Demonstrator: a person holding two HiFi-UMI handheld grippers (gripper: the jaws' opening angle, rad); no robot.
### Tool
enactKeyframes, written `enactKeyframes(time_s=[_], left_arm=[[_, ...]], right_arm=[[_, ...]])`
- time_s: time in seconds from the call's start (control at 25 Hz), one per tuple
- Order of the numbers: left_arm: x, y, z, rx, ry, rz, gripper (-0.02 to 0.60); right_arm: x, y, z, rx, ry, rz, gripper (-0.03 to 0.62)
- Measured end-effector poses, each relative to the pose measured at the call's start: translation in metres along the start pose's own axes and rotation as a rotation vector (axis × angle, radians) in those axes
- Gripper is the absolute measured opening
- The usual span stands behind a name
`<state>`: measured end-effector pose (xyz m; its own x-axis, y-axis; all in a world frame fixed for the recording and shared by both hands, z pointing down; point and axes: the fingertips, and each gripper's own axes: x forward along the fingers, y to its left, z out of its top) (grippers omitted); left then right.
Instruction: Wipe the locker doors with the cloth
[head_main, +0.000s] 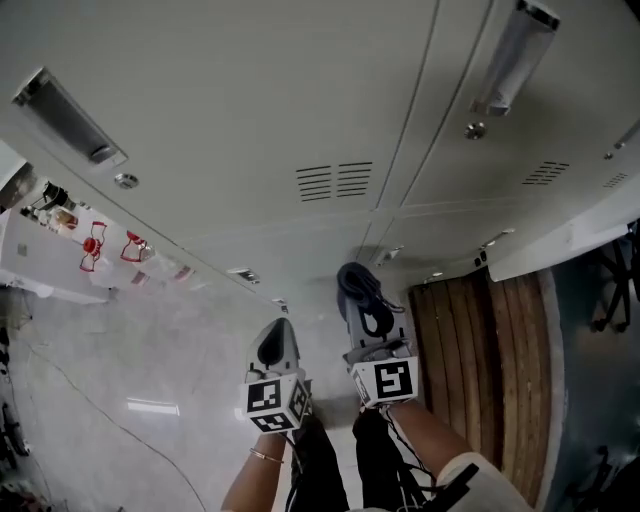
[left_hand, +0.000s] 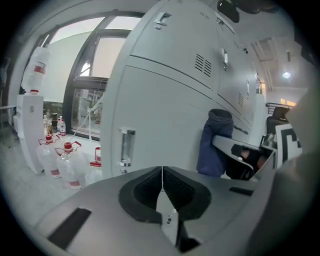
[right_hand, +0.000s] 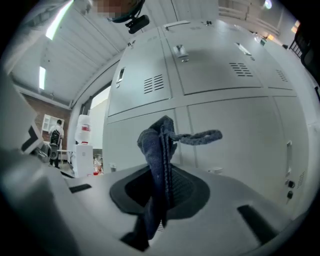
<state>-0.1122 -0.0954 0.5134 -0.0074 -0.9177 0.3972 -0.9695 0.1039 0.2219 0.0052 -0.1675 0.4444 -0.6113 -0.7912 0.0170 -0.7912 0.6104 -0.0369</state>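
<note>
Pale grey locker doors (head_main: 260, 110) fill the top of the head view, with louvre vents and handles. My right gripper (head_main: 362, 300) is shut on a dark blue cloth (head_main: 360, 290), held a little off the lower lockers; in the right gripper view the cloth (right_hand: 159, 150) stands up between the jaws before the locker doors (right_hand: 225, 75). My left gripper (head_main: 277, 338) sits beside it to the left, jaws pressed together with nothing in them. In the left gripper view the left gripper (left_hand: 162, 172) points at a lower locker door (left_hand: 150, 110), and the cloth (left_hand: 216, 142) shows at right.
Clear water bottles with red caps (head_main: 95, 245) stand on the pale floor at left, beside a water dispenser (left_hand: 31, 120). A wooden bench (head_main: 490, 380) lies at right. A person (right_hand: 56, 136) stands far off in the right gripper view.
</note>
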Motion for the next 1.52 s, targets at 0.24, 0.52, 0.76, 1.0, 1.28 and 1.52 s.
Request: enactKeyframes(time_s=[0.24,0.52,0.76,1.0,1.28,1.52], left_arm=[[-0.036,0.093,-0.009,-0.032,-0.001,0.079,0.011],[-0.053,0.164,-0.025,-0.041,-0.018,0.115,0.011],[-0.052,0.185,-0.027,-0.057,-0.04,0.116,0.011],[-0.045,0.185,-0.025,-0.061,-0.023,0.088,0.011],[-0.037,0.172,-0.031,-0.041,-0.024,0.068,0.011],[-0.024,0.143,-0.035,-0.022,-0.01,0.038,0.011]], right_arm=[[0.034,0.1,-0.021,0.006,0.001,0.086,0.048],[0.069,0.166,-0.041,0.008,-0.003,0.118,0.048],[0.092,0.187,-0.052,-0.004,-0.022,0.12,0.048],[0.107,0.188,-0.055,-0.004,-0.038,0.094,0.048],[0.107,0.179,-0.053,0.009,-0.057,0.093,0.048],[0.1,0.151,-0.053,0.022,-0.046,0.082,0.048]])
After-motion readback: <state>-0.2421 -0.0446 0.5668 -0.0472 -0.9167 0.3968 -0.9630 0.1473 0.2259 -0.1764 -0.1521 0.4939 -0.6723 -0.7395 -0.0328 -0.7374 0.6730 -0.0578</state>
